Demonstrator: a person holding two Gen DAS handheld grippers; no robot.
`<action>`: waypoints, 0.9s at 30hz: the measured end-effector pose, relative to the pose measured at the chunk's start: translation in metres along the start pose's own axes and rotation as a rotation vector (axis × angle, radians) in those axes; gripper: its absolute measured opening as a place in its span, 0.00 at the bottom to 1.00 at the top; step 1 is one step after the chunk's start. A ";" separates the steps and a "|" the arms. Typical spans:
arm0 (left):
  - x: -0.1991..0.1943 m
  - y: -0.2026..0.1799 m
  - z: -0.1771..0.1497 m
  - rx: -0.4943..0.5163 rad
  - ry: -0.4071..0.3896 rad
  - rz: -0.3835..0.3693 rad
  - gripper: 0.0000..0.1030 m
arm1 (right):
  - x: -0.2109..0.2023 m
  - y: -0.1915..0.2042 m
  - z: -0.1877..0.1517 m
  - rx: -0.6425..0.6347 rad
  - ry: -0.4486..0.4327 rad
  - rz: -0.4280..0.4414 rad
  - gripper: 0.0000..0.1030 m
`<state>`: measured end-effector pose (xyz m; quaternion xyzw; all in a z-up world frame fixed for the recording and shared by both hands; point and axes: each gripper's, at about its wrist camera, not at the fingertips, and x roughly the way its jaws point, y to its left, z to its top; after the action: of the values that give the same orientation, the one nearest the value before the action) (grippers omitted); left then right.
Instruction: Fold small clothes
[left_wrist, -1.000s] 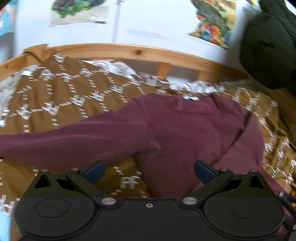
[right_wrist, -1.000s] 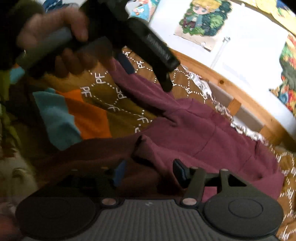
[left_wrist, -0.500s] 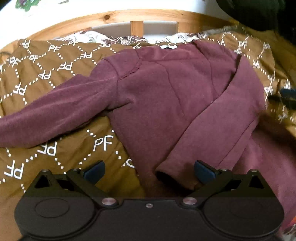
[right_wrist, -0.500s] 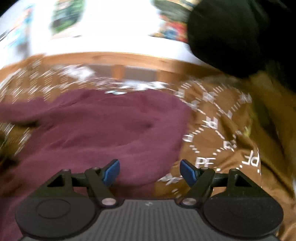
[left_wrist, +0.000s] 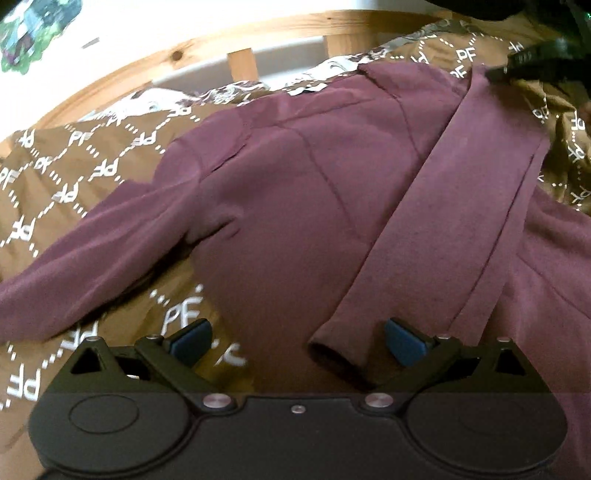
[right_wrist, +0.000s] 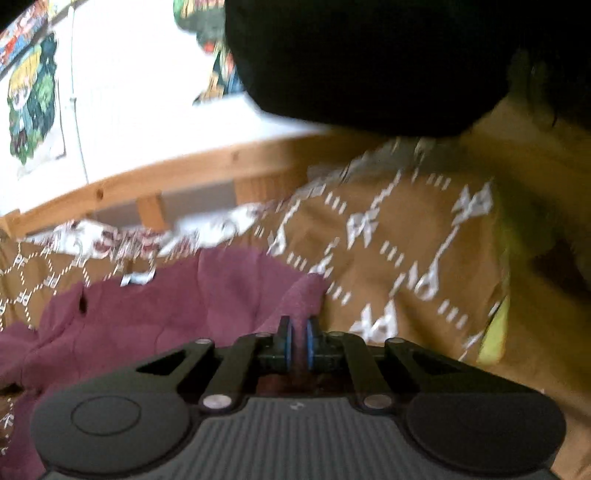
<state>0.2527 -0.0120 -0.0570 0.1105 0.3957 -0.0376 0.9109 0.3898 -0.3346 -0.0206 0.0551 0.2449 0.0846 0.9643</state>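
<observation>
maroon sweatshirt (left_wrist: 295, 206) lies flat on brown blanket (left_wrist: 74, 192) printed with white "pf" lettering in a dotted diamond grid. one sleeve stretches toward 9 o'clock; the other is folded across the body, cuff toward 6 o'clock. left gripper (left_wrist: 297, 338) has fingers spread wide, the cuff lying between the blue pads (left_wrist: 192, 334), apart from them. right gripper (right_wrist: 299, 345) has fingers pressed together, pinching a maroon fold. wooden bed rail (left_wrist: 177, 55) at 12 o'clock.
</observation>
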 end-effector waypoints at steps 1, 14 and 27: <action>0.004 -0.004 0.003 0.008 0.002 0.013 0.97 | 0.002 -0.004 0.001 -0.008 -0.001 -0.008 0.09; 0.014 0.014 0.005 -0.135 0.035 -0.032 0.97 | -0.061 0.006 -0.072 -0.325 0.085 -0.127 0.50; 0.003 0.011 0.001 -0.120 0.041 -0.026 0.97 | -0.045 0.050 -0.106 -0.299 -0.088 -0.199 0.50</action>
<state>0.2575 -0.0015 -0.0570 0.0512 0.4171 -0.0234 0.9071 0.2933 -0.2877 -0.0849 -0.1096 0.1913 0.0215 0.9752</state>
